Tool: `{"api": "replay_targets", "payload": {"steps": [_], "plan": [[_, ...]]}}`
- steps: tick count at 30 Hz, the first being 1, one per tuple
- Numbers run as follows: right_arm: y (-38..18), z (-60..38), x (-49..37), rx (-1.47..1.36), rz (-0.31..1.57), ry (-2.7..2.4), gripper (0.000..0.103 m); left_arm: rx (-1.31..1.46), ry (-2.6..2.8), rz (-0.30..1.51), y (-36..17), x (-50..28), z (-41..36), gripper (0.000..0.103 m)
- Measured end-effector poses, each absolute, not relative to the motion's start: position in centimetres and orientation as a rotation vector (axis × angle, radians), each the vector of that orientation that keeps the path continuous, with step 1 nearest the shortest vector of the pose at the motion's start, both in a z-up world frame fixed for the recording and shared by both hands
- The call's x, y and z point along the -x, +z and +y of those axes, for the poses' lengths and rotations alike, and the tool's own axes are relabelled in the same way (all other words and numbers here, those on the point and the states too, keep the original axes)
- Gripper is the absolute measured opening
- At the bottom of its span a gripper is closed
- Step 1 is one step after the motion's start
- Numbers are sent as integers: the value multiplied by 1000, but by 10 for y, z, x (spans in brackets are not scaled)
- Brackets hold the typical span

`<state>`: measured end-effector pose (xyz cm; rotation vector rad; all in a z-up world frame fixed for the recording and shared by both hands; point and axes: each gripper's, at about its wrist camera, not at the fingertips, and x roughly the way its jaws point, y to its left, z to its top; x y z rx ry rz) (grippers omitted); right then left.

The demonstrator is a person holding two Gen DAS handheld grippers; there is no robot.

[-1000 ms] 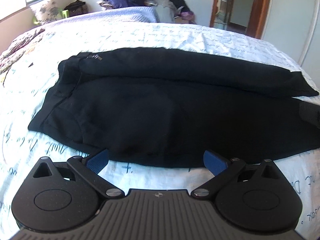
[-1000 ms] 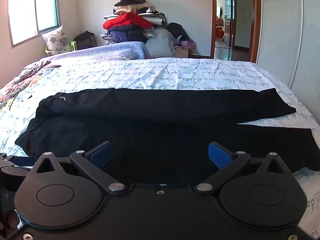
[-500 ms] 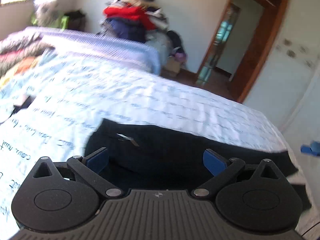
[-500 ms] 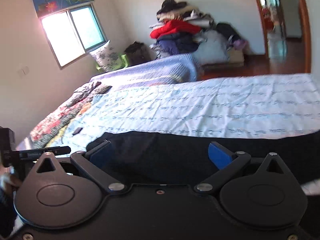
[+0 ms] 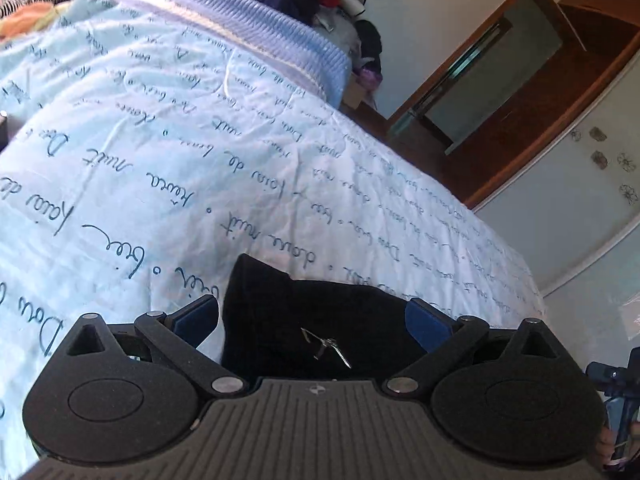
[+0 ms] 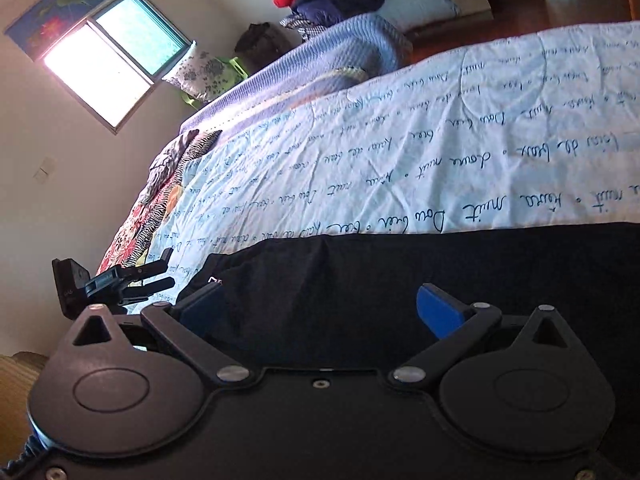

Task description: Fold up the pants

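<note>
The bed (image 5: 168, 152), under a pale quilt printed with lines of handwriting, carries everything here. Across it lie the black pants (image 6: 460, 276), stretched long: in the right wrist view the dark cloth runs as one band from beside the left tongs, seen at the left edge, out past the right edge of the frame. So the long axis of the pants lies crosswise to the way both tongs point, not along it.

The left tongs (image 5: 312, 320) sit over one end of the garment, where a black corner (image 5: 256, 276) peaks up between the blue fingers (image 5: 426, 322) and a small metal zipper pull (image 5: 326, 346) glints just ahead of the body. That suggests the waist end, though I cannot be sure. These tongs are spread wide, gripping nothing; the cloth lies between the fingers, and whether they touch it cannot be told.

The right tongs (image 6: 320, 312) are likewise spread and grasp nothing, hovering low over the band further along. How far the leg ends lie beyond them is out of view.

Judging from this, each hand is placed to take the far long edge, the left nearer the end corner, the right nearer the middle, for a lengthwise fold toward the person.
</note>
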<state>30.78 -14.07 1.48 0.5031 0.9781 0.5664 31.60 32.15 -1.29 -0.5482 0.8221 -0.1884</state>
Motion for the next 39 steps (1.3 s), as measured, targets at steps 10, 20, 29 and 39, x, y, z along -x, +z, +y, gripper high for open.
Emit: {"api": "replay_targets", "payload": {"steps": [10,20,29,39], "plan": [[-14,-144,-336,-511,1009,537,103,622,-240,945,-58,-357,330,100],[-15,-141,-373,-488,1006,589,103,310,-190,922,-39,-357,309,31],[-46,-106,-417,-190,1152,673,103,236,-244,733,16,-333,287,25],[-73,-69,-443,135,1282,795,100,279,-271,718,21,-323,301,10]]}}
